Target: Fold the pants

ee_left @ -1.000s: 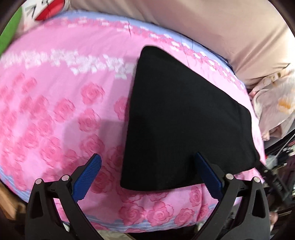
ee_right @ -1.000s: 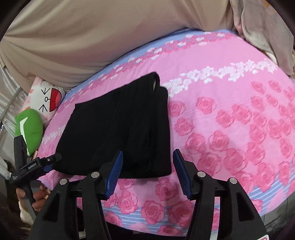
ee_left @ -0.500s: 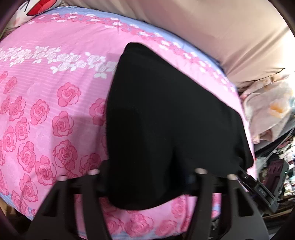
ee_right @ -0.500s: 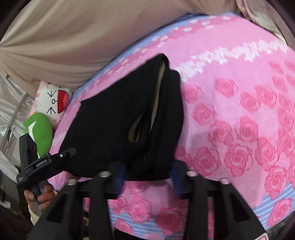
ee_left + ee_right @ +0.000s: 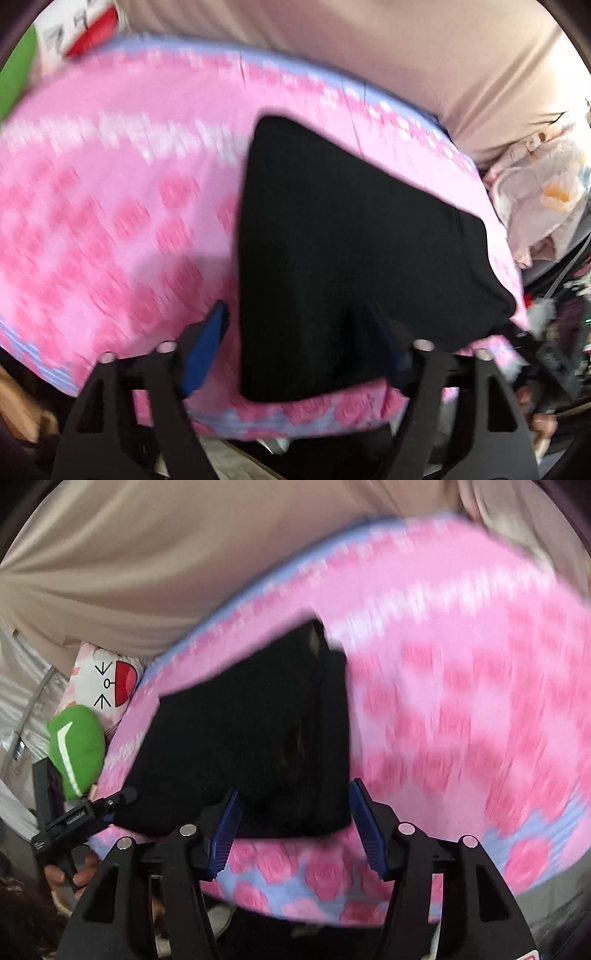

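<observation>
The black pants (image 5: pixel 347 236) lie folded in a thick rectangle on the pink rose-print bed sheet (image 5: pixel 110 206). They also show in the right wrist view (image 5: pixel 251 738). My left gripper (image 5: pixel 295 343) is open, its blue pads either side of the near left corner of the pants; whether they touch is unclear. My right gripper (image 5: pixel 295 823) is open at the near right corner, pads apart and just short of the fabric. Both views are blurred by motion.
A beige curtain (image 5: pixel 184 554) hangs behind the bed. A white cartoon pillow (image 5: pixel 107 683) and a green plush (image 5: pixel 77 746) lie at the bed's left end. Light-coloured clothes (image 5: pixel 535 199) are heaped at the right end. The bed's near edge is just below both grippers.
Half a second ago both grippers were pushed in under the near edge of the pants, lifting it. Now both have pulled back, their pads are visible and open, and the pants lie flat.
</observation>
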Tool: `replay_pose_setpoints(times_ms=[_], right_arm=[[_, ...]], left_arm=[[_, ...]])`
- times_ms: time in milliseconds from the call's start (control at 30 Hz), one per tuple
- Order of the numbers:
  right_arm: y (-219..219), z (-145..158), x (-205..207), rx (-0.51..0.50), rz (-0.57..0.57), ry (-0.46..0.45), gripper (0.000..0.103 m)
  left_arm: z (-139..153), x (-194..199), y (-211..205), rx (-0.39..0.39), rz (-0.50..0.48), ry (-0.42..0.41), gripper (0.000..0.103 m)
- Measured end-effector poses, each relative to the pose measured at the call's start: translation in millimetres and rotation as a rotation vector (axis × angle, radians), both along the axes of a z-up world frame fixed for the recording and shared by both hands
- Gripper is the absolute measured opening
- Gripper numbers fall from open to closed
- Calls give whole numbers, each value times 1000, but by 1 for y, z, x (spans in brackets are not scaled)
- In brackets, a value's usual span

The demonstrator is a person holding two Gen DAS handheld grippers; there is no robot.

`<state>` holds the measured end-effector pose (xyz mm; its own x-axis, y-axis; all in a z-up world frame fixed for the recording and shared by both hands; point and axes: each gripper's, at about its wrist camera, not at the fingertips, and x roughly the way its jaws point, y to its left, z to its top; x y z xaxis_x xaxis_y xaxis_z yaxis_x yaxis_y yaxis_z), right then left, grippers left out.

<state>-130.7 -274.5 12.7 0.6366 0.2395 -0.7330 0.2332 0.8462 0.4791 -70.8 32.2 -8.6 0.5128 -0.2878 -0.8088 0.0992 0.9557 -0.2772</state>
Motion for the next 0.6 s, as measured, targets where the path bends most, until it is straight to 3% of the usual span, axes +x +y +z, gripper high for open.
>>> replay_pose_setpoints(times_ms=[33,133,233,300,433,533,600], right_arm=[[2,9,5,-30,8,-29,58],[7,20,26,-91,29,-64,59],[4,18,37,-70,26,-52,59],[-1,12,38,-29,48,-36,55],[11,9,44,-94,75,-20,26],[13,14,49,-94,97,-38,26],[14,19,51,-95,119,-48,29]], left_arm=[[3,-2,0,21,7,-23,85],[16,0,-8,82,31,-86,86],[30,-2,-12,55,-5,-116,90],[37,-7,-22,54,-58,-140,94],[34,-11,-77,71,-278,-143,96],[25,-13,-118,101,-424,-148,96],[17,-8,-145,153,-456,-173,96]])
